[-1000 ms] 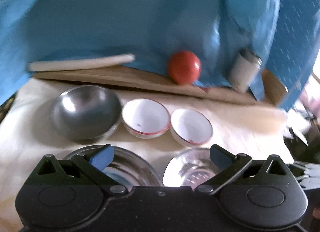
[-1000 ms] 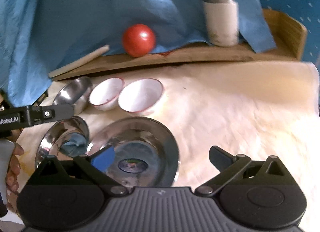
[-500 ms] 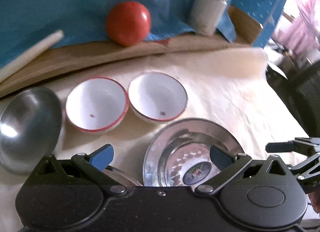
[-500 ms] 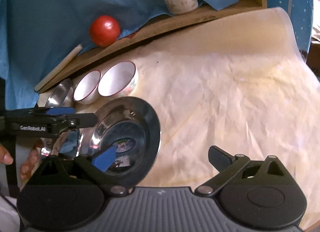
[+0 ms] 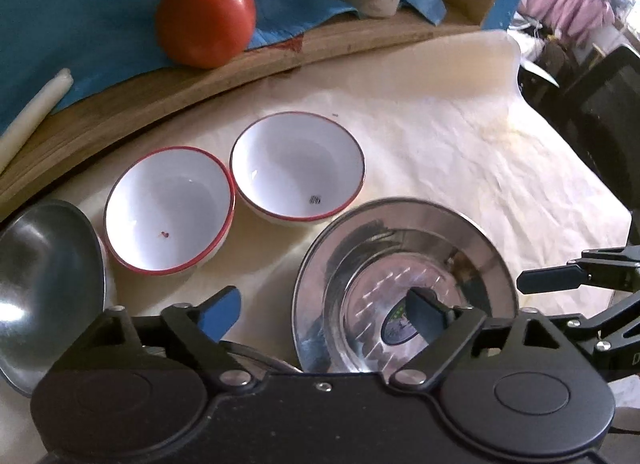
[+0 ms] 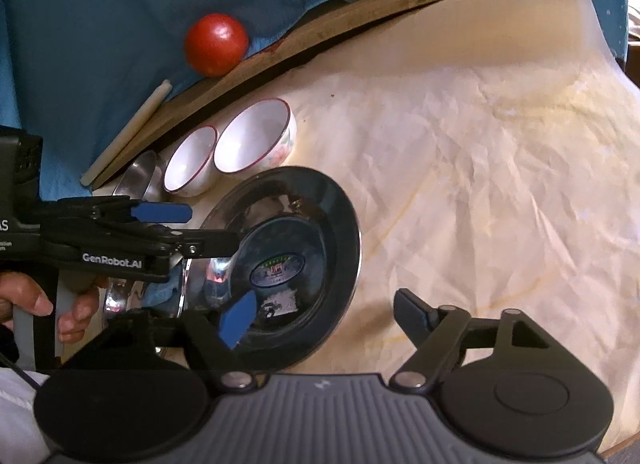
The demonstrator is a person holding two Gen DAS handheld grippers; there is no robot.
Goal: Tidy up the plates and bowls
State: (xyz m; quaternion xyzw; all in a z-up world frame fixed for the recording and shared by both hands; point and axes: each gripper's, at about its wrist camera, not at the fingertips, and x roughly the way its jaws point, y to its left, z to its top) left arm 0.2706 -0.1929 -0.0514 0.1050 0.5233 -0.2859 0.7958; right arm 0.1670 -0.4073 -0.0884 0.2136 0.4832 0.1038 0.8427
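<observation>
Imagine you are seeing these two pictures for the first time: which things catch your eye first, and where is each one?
The shiny steel plate lies at the near edge of the cream cloth, with both hand-held grippers closing in on it. Behind it, two white bowls with red rims sit side by side. Farther back, a bright red tomato rests on the wooden board against the blue cloth.
</observation>
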